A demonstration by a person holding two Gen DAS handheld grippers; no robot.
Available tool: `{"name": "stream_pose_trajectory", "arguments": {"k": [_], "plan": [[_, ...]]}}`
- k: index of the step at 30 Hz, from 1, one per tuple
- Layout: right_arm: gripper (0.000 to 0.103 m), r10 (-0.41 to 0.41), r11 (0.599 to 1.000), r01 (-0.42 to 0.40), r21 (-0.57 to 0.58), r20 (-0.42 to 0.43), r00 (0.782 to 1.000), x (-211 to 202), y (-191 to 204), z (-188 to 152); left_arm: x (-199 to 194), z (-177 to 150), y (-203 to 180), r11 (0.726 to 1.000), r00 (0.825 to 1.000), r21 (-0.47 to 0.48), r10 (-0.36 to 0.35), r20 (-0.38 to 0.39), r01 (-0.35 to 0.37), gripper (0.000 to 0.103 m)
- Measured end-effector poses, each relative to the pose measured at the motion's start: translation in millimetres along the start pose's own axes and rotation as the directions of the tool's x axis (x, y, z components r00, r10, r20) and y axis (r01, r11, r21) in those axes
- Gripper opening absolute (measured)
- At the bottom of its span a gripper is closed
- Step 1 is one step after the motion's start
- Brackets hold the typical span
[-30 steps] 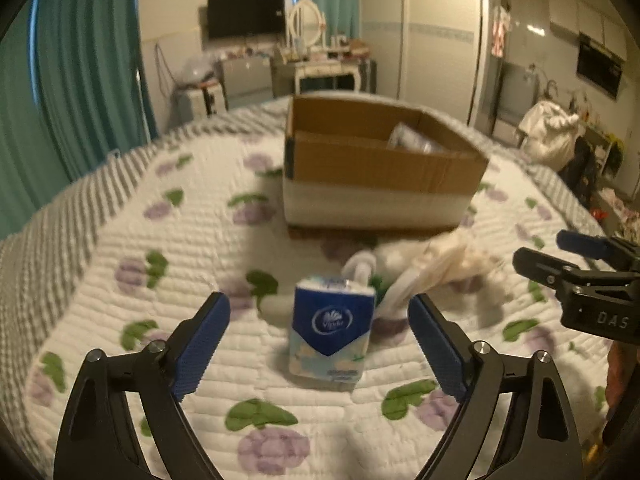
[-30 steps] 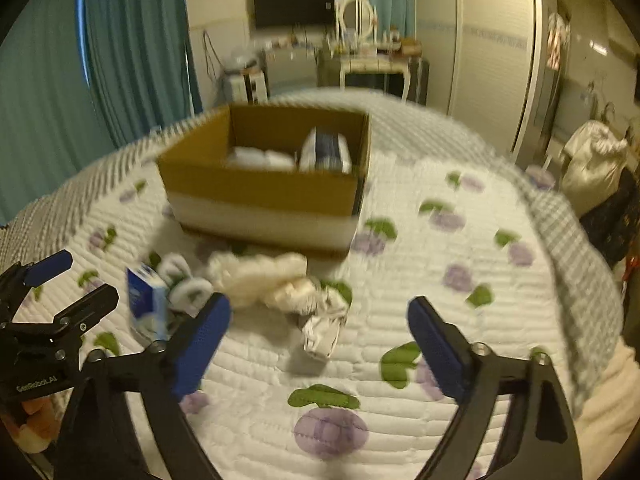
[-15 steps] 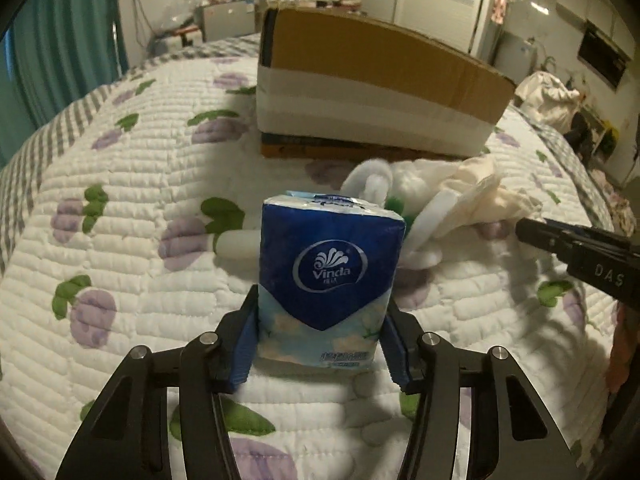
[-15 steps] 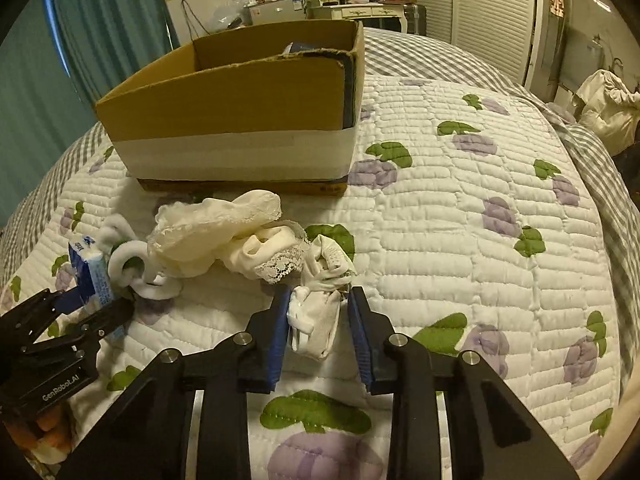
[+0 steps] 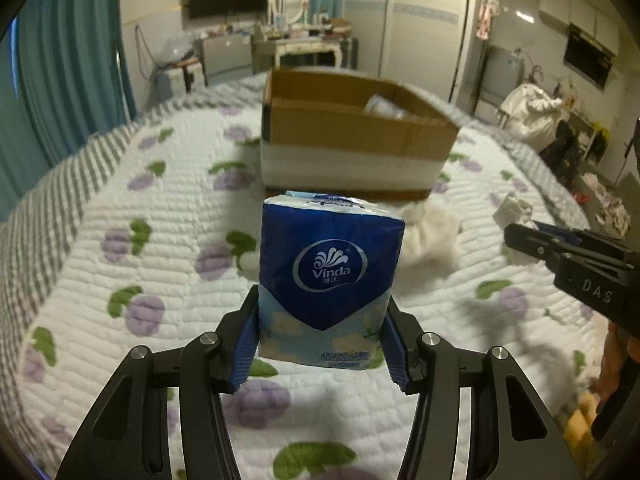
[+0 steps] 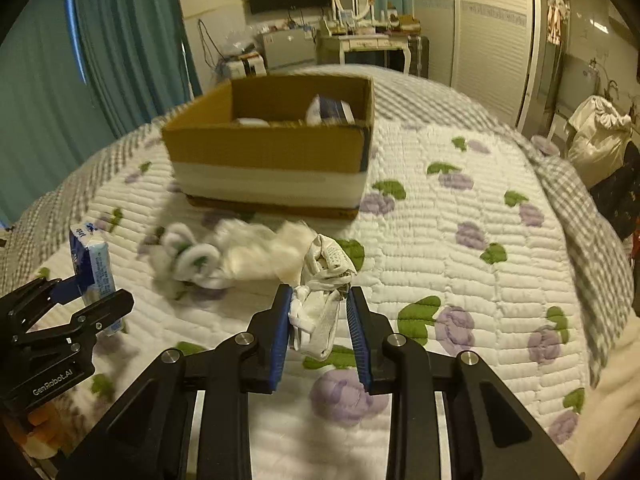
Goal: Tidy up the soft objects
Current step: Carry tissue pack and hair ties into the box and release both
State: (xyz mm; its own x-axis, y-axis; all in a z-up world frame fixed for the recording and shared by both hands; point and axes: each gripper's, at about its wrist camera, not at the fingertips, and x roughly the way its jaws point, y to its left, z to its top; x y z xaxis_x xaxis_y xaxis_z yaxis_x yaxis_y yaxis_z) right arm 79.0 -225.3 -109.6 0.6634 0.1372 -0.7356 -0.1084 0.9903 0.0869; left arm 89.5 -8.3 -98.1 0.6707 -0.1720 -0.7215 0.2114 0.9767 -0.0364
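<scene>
My left gripper (image 5: 320,340) is shut on a blue Vinda tissue pack (image 5: 328,280) and holds it above the quilt; the pack also shows in the right wrist view (image 6: 94,264). My right gripper (image 6: 320,328) is shut on a crumpled white cloth (image 6: 320,300), lifted off the bed. A pile of white soft things (image 6: 224,256) lies on the quilt in front of an open cardboard box (image 6: 272,152). The box holds another tissue pack (image 6: 330,110). The box also shows in the left wrist view (image 5: 352,136).
The bed has a white quilt with purple flowers (image 6: 460,240). Teal curtains (image 6: 80,60) hang at the left. A dresser with mirror (image 6: 360,40) and a wardrobe (image 6: 492,32) stand beyond the bed. The right gripper shows at the right in the left wrist view (image 5: 568,256).
Both grippers closed on their objects, the left on the tissue pack and the right on the white cloth. Both have since lifted them off the quilt.
</scene>
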Motion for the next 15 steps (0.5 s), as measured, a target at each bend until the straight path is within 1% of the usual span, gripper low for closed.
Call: {"name": "stream_pose_trajectory", "arguments": {"k": [4,9,15], "plan": [[0.028,0.014,1.0,-0.013,-0.016,0.061,0.998,-34,12,5,-30,4,-5,1.0,0.999,0.014,-0.005,0.051,0.004,0.053],[0.028,0.033,0.999,-0.027,-0.045,0.14,0.99,-75,28,14,-63,12,-7,1.0,0.994,0.026,-0.008,0.111,0.005,0.053],[0.028,0.058,0.995,-0.038,-0.092,0.222,0.973,-114,44,33,-91,36,-6,0.999,0.979,0.033,0.019,0.204,-0.027,0.053]]}}
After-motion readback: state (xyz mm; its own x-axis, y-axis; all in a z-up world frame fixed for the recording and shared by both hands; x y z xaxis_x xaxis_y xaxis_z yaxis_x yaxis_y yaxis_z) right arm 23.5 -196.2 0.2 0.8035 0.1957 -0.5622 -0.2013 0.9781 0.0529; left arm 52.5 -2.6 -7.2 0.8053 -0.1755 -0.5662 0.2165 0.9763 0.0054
